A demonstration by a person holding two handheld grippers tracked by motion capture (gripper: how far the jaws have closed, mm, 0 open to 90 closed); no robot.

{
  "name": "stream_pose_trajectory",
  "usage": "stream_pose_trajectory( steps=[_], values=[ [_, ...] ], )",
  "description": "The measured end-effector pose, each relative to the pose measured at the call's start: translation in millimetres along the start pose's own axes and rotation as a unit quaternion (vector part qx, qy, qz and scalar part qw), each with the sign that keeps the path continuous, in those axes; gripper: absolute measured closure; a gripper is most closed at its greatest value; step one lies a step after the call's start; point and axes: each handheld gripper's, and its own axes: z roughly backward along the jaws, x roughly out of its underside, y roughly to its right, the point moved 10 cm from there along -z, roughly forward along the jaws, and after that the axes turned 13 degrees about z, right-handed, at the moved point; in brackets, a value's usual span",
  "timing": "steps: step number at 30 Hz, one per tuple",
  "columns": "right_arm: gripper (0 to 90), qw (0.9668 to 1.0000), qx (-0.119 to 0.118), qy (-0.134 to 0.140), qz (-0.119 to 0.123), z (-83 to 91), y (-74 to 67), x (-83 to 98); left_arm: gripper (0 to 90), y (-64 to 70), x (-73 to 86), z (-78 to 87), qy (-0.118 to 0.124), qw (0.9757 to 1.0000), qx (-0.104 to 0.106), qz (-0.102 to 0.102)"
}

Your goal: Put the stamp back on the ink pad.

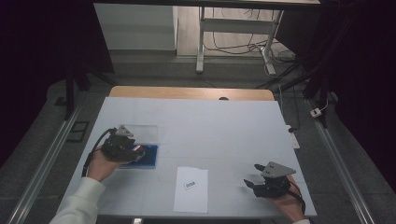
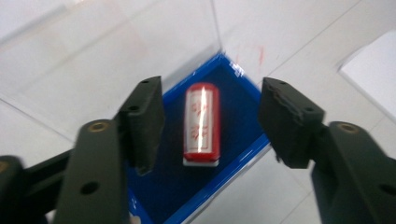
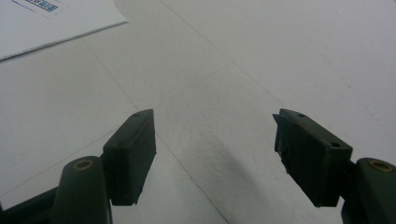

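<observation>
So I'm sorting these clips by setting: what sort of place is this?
Probably a lab or workshop set up for recording: a white-topped table ringed by dark curtains, loose cables on the floor behind it, and a hand-held gripper on it.

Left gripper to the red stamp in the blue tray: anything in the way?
Nothing visible. The left gripper is open, jaws on either side of the red stamp, apart from it. The stamp lies in the blue tray; the clear lid stands open behind it.
</observation>
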Motion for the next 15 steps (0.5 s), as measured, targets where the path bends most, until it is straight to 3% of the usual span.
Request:
stream_pose_trajectory(
  steps=[6,15],
  values=[
    [29.2,1.0000,0.003,0.001,0.000,0.6,0.6,-0.5,32.2,13.6,0.6,12.5,0.035,0.9993,0.012,-0.006],
    [29.1,1.0000,0.001,0.001,0.000,0.7,-0.5,-0.8,31.0,36.1,26.5,21.1,0.065,0.9974,0.033,-0.004]
  ],
)
